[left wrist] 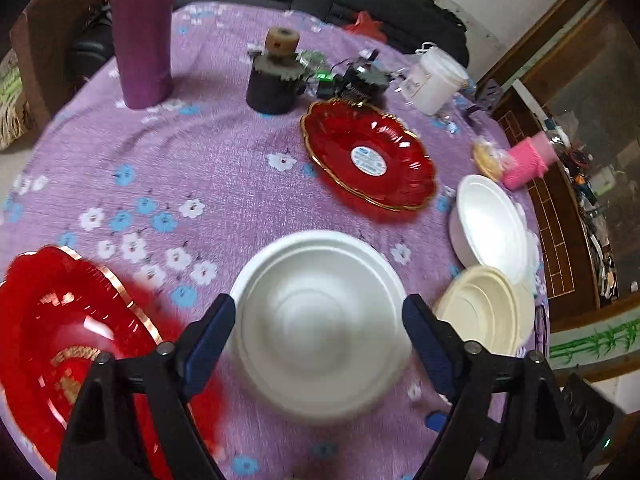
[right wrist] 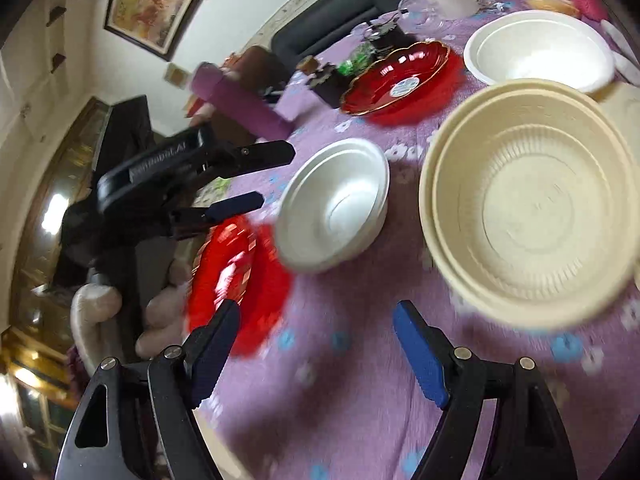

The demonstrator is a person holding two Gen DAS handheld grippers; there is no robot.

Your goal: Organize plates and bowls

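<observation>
Purple floral tablecloth (left wrist: 224,168), nothing sorted yet imo. 2 red plates (left wrist: 370,156) (left wrist: 60,340) far apart, white bowls (left wrist: 320,324) (left wrist: 490,224) + cream bowl (left wrist: 486,306) scattered singly. L gripper (left wrist: 320,320) wide open over nearest white bowl, no contact; R gripper (right wrist: 316,324) open, empty.

Round desk (left wrist: 224,168) under a purple flowery cloth. Near side: white bowl (left wrist: 320,320), red plate (left wrist: 60,344) on the left, cream bowl (left wrist: 488,308) on the right. Far side: another red plate (left wrist: 368,156), purple roll (left wrist: 142,32), white jar (left wrist: 436,80).
</observation>
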